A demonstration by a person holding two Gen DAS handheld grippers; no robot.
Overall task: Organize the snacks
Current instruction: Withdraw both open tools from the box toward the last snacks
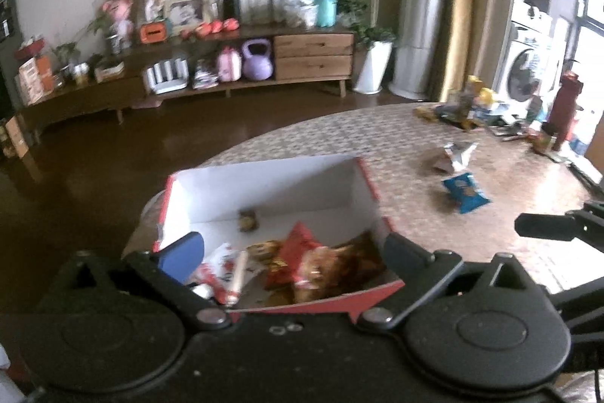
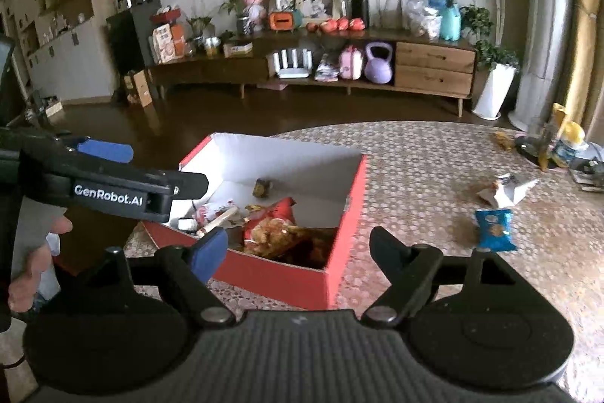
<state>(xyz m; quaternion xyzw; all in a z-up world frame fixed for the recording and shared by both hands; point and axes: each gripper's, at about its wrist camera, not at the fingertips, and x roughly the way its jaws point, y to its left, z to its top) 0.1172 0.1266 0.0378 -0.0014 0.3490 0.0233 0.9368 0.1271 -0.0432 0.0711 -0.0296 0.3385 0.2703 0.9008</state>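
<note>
A red cardboard box (image 1: pixel 368 184) (image 2: pixel 351 199) with a white inside stands on the round table. Several snack packets (image 1: pixel 302 263) (image 2: pixel 271 225) lie in its near part. My left gripper (image 1: pixel 290 252) is open and empty, hovering over the box's near end; it also shows in the right wrist view (image 2: pixel 151 169). My right gripper (image 2: pixel 298 248) is open and empty, just above the box's near corner. A blue snack packet (image 1: pixel 466 193) (image 2: pixel 494 229) and a torn silver wrapper (image 1: pixel 455 155) (image 2: pixel 506 191) lie on the table to the right of the box.
The patterned round table (image 1: pixel 415 138) (image 2: pixel 434 157) carries clutter at its far right: bottles, packets and a dark red flask (image 1: pixel 564 108). Behind the table is dark floor, a long low wooden cabinet (image 2: pixel 434 67) and a white plant pot (image 2: pixel 494 93).
</note>
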